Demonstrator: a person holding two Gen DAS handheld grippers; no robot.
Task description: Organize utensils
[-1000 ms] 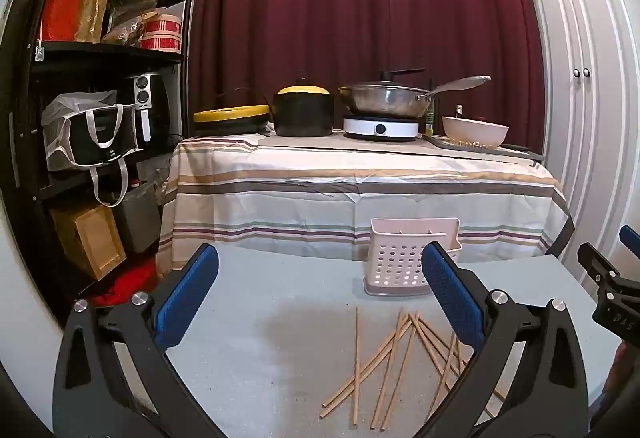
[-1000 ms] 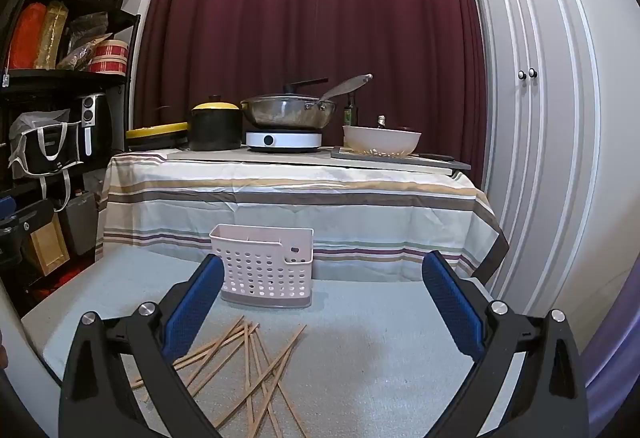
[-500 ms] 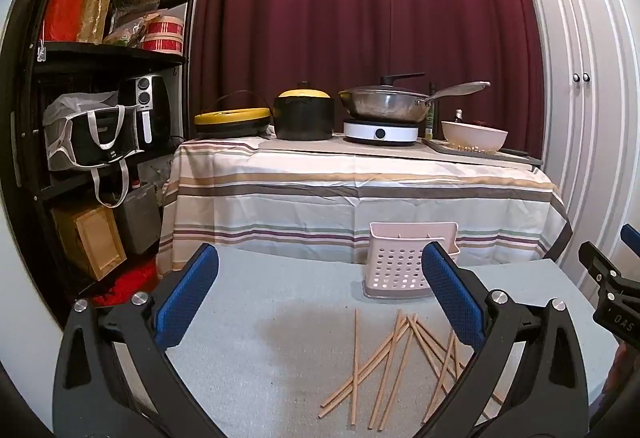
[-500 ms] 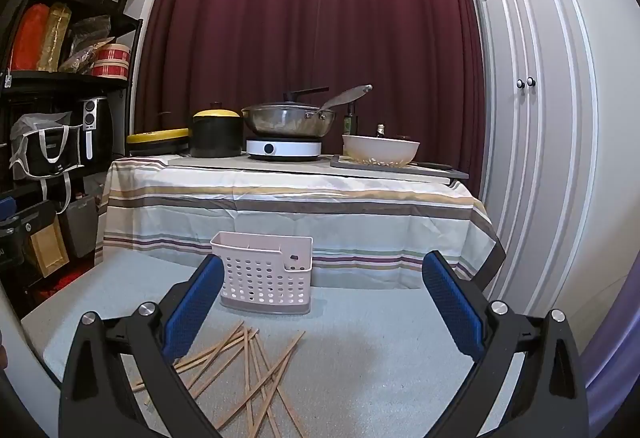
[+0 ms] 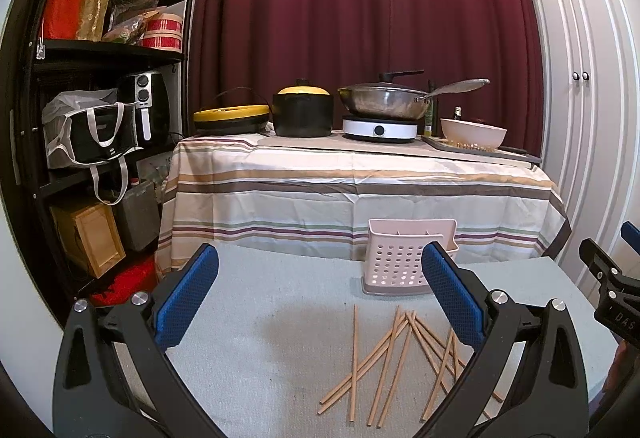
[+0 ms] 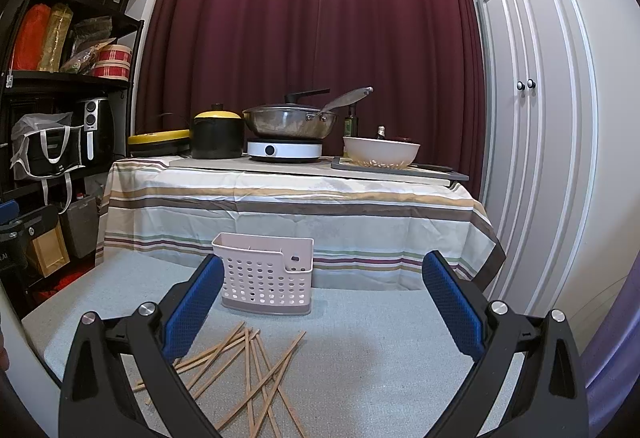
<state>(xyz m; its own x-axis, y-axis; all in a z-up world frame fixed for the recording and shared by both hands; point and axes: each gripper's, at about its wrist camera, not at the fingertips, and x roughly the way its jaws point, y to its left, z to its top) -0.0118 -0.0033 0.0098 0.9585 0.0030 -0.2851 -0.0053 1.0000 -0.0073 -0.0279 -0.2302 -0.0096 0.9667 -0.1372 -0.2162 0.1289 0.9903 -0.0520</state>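
Left wrist view is taken first: the left gripper (image 5: pixel 320 302) is seen with its jaws spread wide and nothing held between them, the blue pads (image 5: pixel 188 298) textured with a fine mesh on black, rigid-looking arms. Ahead and to the right of its centre line, the chopsticks (image 5: pixel 394 358) are found scattered on the pale grey-green table mat (image 5: pixel 260 318), most of them low under the right-hand finger. They are thin, straight, light wooden sticks, crossed over one another in a loose fan; one lies nearly along the viewing direction, and the others are slanted across it. Beyond them, at the far edge of the mat, the utensil basket (image 5: pixel 404 266) is set upright: pale pink, smooth moulded plastic, perforated with rows of round holes, divided inside, apparently empty. Part of the other gripper is glimpsed at the right border. In the right wrist view, the right gripper (image 6: pixel 322 302) is likewise held apart and empty, and the same pile (image 6: pixel 248 370) is placed low and to the left, under its left finger, with the basket (image 6: pixel 266 278) just behind. The pile is thus judged to lie between the two tools, about equally near to both; a stick's long axis would have to be crossed by the jaws for a pinch.
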